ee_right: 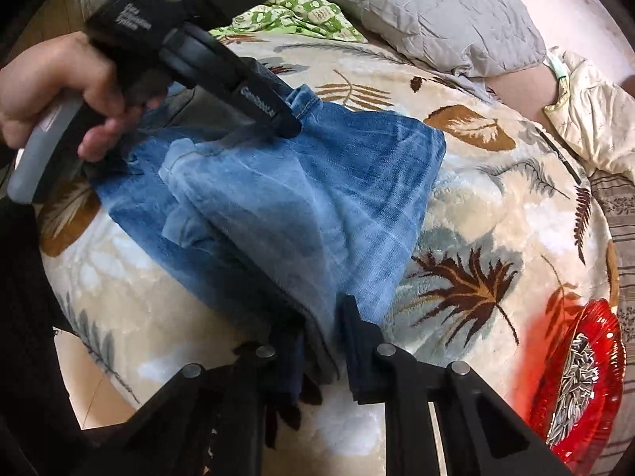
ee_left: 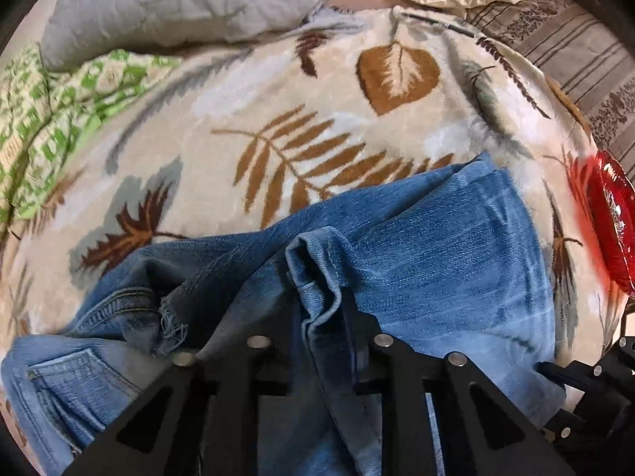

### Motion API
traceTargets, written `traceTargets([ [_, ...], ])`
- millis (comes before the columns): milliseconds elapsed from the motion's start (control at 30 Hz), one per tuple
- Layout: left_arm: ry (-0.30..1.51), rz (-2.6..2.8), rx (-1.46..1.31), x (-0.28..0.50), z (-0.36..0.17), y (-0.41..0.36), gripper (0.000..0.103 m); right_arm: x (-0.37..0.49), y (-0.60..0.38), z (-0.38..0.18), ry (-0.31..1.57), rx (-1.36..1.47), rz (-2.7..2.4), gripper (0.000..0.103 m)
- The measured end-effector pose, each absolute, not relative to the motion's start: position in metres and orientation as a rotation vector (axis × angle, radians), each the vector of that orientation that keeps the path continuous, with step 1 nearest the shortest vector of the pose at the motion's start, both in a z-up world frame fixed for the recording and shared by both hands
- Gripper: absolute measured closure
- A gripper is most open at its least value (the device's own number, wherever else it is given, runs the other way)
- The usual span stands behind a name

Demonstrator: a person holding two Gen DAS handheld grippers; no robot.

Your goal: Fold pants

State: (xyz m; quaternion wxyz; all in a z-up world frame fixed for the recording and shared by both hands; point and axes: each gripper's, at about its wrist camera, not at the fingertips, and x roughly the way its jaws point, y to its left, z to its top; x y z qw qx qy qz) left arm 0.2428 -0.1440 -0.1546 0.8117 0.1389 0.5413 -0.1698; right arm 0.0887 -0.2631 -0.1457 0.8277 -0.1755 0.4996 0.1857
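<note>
Blue jeans (ee_left: 436, 246) lie on a cream leaf-print blanket (ee_left: 278, 99), partly folded over themselves. My left gripper (ee_left: 317, 317) is shut on a bunched fold of the jeans near the waistband; a back pocket (ee_left: 67, 373) shows at lower left. In the right wrist view the jeans (ee_right: 317, 198) hang in a doubled layer. My right gripper (ee_right: 321, 337) is shut on their lower edge, denim pinched between the fingers. The left gripper (ee_right: 289, 123) also shows there, held in a hand, gripping the jeans' far end. The right gripper's tip (ee_left: 555, 373) shows at the left view's lower right.
A red glass dish (ee_right: 575, 380) of sunflower seeds sits on the blanket at the right, and it also shows in the left wrist view (ee_left: 611, 230). A grey pillow (ee_left: 178, 0), a green patterned cloth (ee_left: 47, 119) and a cream quilt (ee_right: 587, 119) lie at the far side.
</note>
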Motion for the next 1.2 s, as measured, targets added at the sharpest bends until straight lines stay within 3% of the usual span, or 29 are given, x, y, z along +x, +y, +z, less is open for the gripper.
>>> traceTargets([
  [67, 1.130, -0.364, 0.280, 0.235, -0.139, -0.135, 0.019, 0.086, -0.264, -0.140, 1.049, -0.357, 0.395, 0.084],
  [100, 1.111, -0.362, 0.260, 0.230, -0.130, -0.127, 0.014, 0.084, -0.266, -0.136, 1.044, -0.356, 0.389, 0.084],
  [200, 1.040, -0.345, 0.225, 0.209, -0.093, -0.091, 0.013, 0.073, -0.271, -0.113, 1.008, -0.334, 0.382, 0.069],
  [267, 1.012, -0.334, 0.205, 0.193, -0.071, -0.062, 0.011, 0.068, -0.272, -0.096, 0.969, -0.317, 0.385, 0.019],
  [300, 1.001, -0.313, 0.203, 0.185, -0.060, -0.044, 0.009, 0.062, -0.271, -0.085, 0.924, -0.309, 0.385, 0.014],
  [433, 1.016, -0.196, 0.198, 0.158, -0.042, 0.031, 0.006, 0.057, -0.250, -0.048, 0.803, -0.254, 0.470, 0.012],
  [700, 1.059, -0.012, 0.077, 0.110, -0.048, 0.148, 0.006, 0.085, -0.176, -0.042, 0.815, -0.141, 0.615, 0.011],
  [900, 1.102, -0.065, 0.001, 0.110, -0.073, 0.151, 0.006, 0.073, -0.152, -0.054, 0.808, -0.262, 0.614, 0.012],
  [1200, 1.214, -0.144, -0.150, 0.154, -0.154, 0.140, 0.009, 0.082, -0.227, -0.104, 0.950, -0.298, 0.407, 0.012],
])
